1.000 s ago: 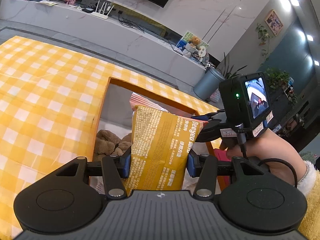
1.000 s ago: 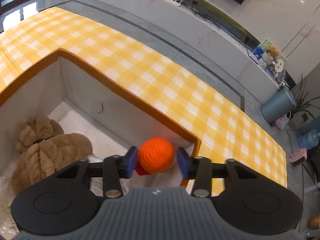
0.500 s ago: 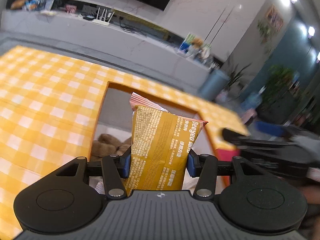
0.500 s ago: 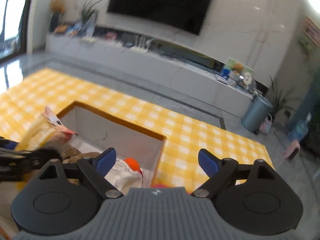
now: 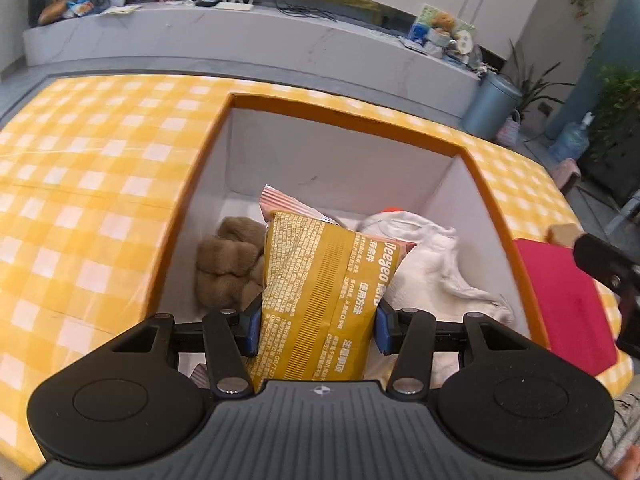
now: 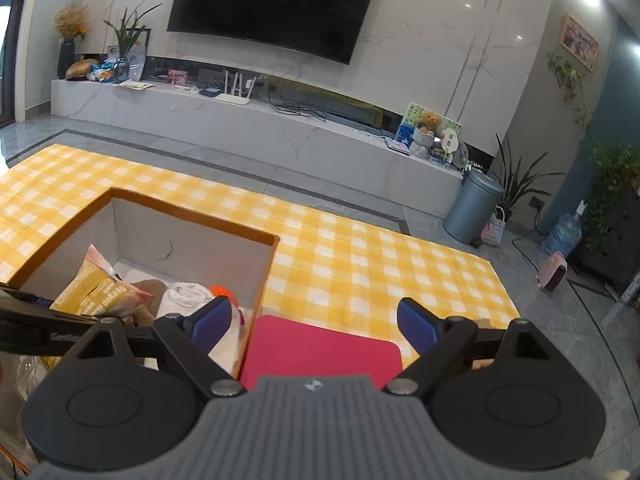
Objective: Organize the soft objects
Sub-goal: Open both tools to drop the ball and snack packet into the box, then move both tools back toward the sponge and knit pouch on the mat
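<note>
the left hand-held gripper (image 5: 318, 330) is clamped on a yellow snack bag (image 5: 320, 296), its blue pads pressing the bag's two sides low down. the bag stands roughly upright with its long axis running away from the camera, the crimped top end pointing up and a little left over the open box (image 5: 340, 160); that top edge shows a pink-and-white striped seal. the bag is glossy, mustard yellow, covered with white printed text and a barcode-like block (the text runs sideways along the bag's length), and its skin is creased and slightly puffed. it hangs over the middle of the box, which is white inside with an orange rim and is set into the yellow-and-white checked surface (image 5: 100, 168). below and left of the bag lies a brown plush toy (image 5: 228, 264) against the box's left wall; to the right lies a crumpled white cloth (image 5: 432, 264), with a bit of an orange ball (image 5: 390, 209) showing beyond it. the right hand-held gripper (image 6: 316, 320) is spread wide with nothing between its fingers, hovering over a red mat (image 6: 320, 352) just beside the box's right rim.
</note>
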Tool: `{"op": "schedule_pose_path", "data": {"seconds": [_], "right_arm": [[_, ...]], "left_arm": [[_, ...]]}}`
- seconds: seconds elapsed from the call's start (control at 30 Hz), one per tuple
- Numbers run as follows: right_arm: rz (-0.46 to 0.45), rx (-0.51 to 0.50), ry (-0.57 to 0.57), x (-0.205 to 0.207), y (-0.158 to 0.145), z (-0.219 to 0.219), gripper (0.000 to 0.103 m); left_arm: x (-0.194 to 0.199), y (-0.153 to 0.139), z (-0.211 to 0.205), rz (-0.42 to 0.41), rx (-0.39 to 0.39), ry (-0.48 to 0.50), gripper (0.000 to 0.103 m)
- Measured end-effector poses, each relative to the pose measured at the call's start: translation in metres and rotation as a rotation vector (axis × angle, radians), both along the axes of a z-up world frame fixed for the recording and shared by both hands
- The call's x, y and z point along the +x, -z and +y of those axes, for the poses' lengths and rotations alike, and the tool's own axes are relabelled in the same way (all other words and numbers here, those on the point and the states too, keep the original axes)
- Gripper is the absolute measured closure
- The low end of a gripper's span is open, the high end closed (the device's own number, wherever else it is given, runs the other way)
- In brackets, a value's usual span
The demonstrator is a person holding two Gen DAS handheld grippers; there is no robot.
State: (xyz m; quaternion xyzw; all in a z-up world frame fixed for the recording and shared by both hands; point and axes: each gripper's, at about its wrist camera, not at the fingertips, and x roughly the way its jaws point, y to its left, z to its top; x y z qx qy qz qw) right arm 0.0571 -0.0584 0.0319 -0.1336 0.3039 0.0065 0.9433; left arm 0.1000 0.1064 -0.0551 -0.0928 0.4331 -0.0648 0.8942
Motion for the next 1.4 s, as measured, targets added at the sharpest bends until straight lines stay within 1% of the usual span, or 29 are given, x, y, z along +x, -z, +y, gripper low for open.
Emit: {"op": "schedule_pose_path", "data": {"seconds": [0.07, 0.13, 0.17, 0.23, 0.27, 0.3, 0.37, 0.47, 0.53, 0.6, 0.67, 0.7, 0.73, 0.77, 0.83, 0.9, 0.97, 1.03, 1.13, 1.3, 1.4], "right_arm": [[0.002, -0.011, -0.008, -0.001, 0.001, 0.002, 0.015], [0.006, -0.016, -0.010, -0.001, 0.002, 0.002, 0.015], [0.007, -0.020, -0.008, 0.000, 0.002, 0.003, 0.015], [0.008, -0.035, -0.009, -0.001, 0.002, 0.005, 0.015], [0.006, -0.044, -0.014, -0.002, 0.001, 0.006, 0.015], [0.002, -0.047, -0.024, -0.003, 0.000, 0.008, 0.015], [-0.003, -0.041, -0.044, -0.006, -0.004, 0.007, 0.015], [-0.020, -0.034, -0.033, -0.009, -0.010, 0.004, 0.015], [-0.043, -0.035, -0.016, -0.013, -0.012, 0.003, 0.014], [-0.059, -0.038, 0.006, -0.016, -0.014, 0.001, 0.013], [-0.068, -0.028, 0.023, -0.018, -0.016, -0.002, 0.012], [-0.072, -0.020, 0.030, -0.019, -0.017, -0.003, 0.012], [-0.074, -0.013, 0.037, -0.019, -0.018, -0.004, 0.011], [-0.076, -0.007, 0.040, -0.020, -0.018, -0.006, 0.010], [-0.084, -0.002, 0.039, -0.022, -0.019, -0.006, 0.010], [-0.088, 0.002, 0.031, -0.024, -0.019, -0.006, 0.009], [-0.086, 0.005, 0.021, -0.023, -0.018, -0.006, 0.009], [-0.080, 0.003, 0.011, -0.023, -0.015, -0.005, 0.009], [-0.069, -0.002, -0.010, -0.022, -0.010, -0.003, 0.009], [-0.044, 0.005, -0.054, -0.022, -0.004, -0.003, 0.009], [-0.040, 0.010, -0.081, -0.024, -0.002, -0.004, 0.009]], "left_arm": [[0.001, 0.001, 0.000, 0.004, 0.008, -0.011, 0.045], [0.005, 0.004, -0.008, 0.042, 0.078, -0.015, 0.045], [0.007, 0.006, -0.012, 0.074, 0.099, -0.023, 0.044], [0.011, 0.010, -0.013, 0.125, 0.094, -0.052, 0.043], [0.010, 0.009, -0.012, 0.129, 0.087, -0.048, 0.042], [0.009, 0.008, -0.010, 0.122, 0.075, -0.041, 0.039], [0.006, 0.006, -0.006, 0.099, 0.045, -0.023, 0.036], [0.001, 0.004, -0.003, 0.063, 0.031, -0.005, 0.031], [-0.002, 0.002, -0.005, 0.035, 0.015, 0.013, 0.020], [-0.001, -0.001, -0.010, 0.037, 0.018, 0.041, 0.014], [-0.002, -0.006, -0.013, 0.039, 0.022, 0.046, 0.012], [-0.006, -0.010, -0.014, 0.015, 0.029, 0.052, 0.010], [-0.011, -0.015, -0.017, -0.019, 0.049, 0.062, 0.003], [-0.013, -0.018, -0.019, -0.049, 0.081, 0.067, 0.000], [-0.019, -0.025, -0.021, -0.099, 0.135, 0.051, 0.000], [-0.022, -0.030, -0.019, -0.129, 0.152, 0.030, 0.000], [-0.020, -0.032, -0.014, -0.129, 0.132, 0.006, 0.000], [-0.018, -0.032, -0.006, -0.125, 0.084, -0.021, 0.000], [-0.015, -0.034, 0.002, -0.118, 0.022, -0.020, 0.000], [-0.022, -0.042, 0.001, -0.150, 0.011, -0.023, 0.000], [-0.024, -0.047, -0.002, -0.135, 0.022, -0.003, 0.000]]}}
